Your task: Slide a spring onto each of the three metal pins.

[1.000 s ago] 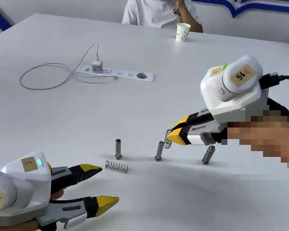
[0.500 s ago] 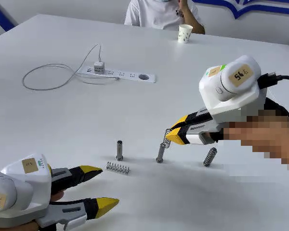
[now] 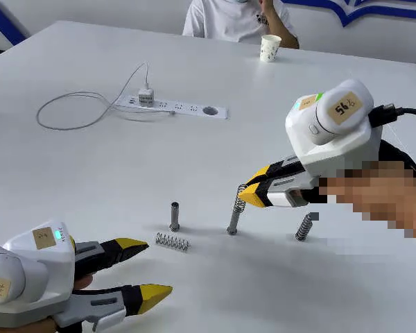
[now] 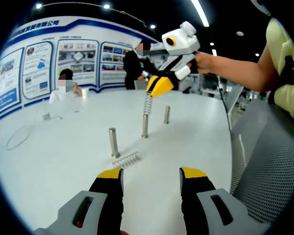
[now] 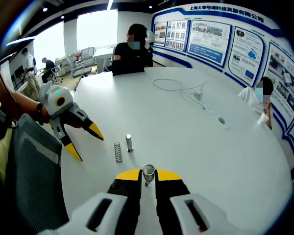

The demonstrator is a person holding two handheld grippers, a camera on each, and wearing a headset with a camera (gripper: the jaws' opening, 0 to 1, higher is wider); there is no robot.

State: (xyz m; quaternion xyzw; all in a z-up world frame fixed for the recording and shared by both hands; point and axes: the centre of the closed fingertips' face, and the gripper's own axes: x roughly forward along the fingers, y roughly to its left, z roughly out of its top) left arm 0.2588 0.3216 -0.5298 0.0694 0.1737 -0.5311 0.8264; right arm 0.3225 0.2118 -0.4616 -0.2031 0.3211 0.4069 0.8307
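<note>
Three metal pins stand on the white table (image 3: 90, 173). The left pin (image 3: 174, 216) is bare. A spring (image 3: 304, 227) sits on the right pin. My right gripper (image 3: 248, 194) is shut on a spring (image 3: 240, 199), which hangs upright with its lower end at the top of the middle pin (image 3: 234, 220). In the right gripper view that spring (image 5: 148, 173) stands between the closed jaws. A loose spring (image 3: 171, 241) lies flat in front of the left pin. My left gripper (image 3: 151, 269) rests open at the near left, holding nothing; the loose spring (image 4: 126, 159) lies just beyond its tips.
A white power strip (image 3: 184, 108) with a plugged charger and a looped cable (image 3: 69, 111) lies at the back left. A paper cup (image 3: 270, 48) stands at the far edge by a seated person (image 3: 236, 17).
My right gripper has carried its spring slightly left, so it now hangs right over the middle pin. The left gripper has stayed put; the head camera drifted a little.
</note>
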